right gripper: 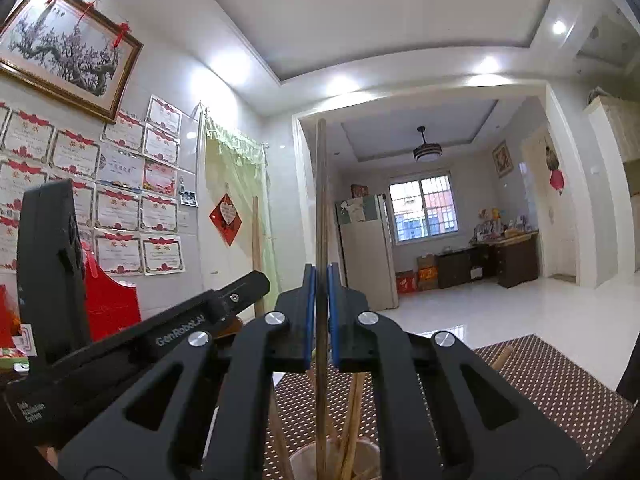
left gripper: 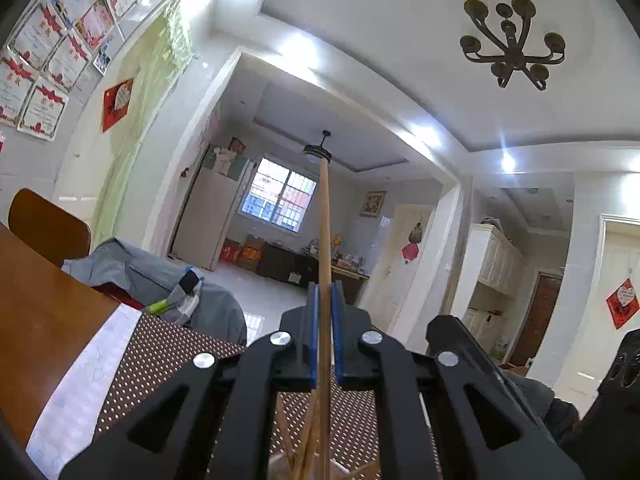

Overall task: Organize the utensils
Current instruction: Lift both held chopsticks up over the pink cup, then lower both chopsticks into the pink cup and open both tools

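Note:
My left gripper [left gripper: 325, 292] is shut on a light wooden chopstick [left gripper: 325, 224] that stands upright between the blue pads. Its lower end reaches down toward a cup [left gripper: 276, 466] with several chopsticks in it. My right gripper [right gripper: 320, 276] is shut on a darker chopstick [right gripper: 321, 200], also upright, over a pale cup [right gripper: 304, 460] that holds several chopsticks. The left gripper [right gripper: 160, 332] shows at the left of the right wrist view, close beside the right one. One more chopstick [right gripper: 502, 356] lies on the mat to the right.
A brown dotted placemat [left gripper: 168, 360] covers the wooden table [left gripper: 44, 320], with a white paper strip [left gripper: 92, 372] along its left edge. A grey cloth bundle [left gripper: 160, 284] and a chair back [left gripper: 44, 228] stand beyond the table. Red boxes [right gripper: 108, 304] sit by the wall.

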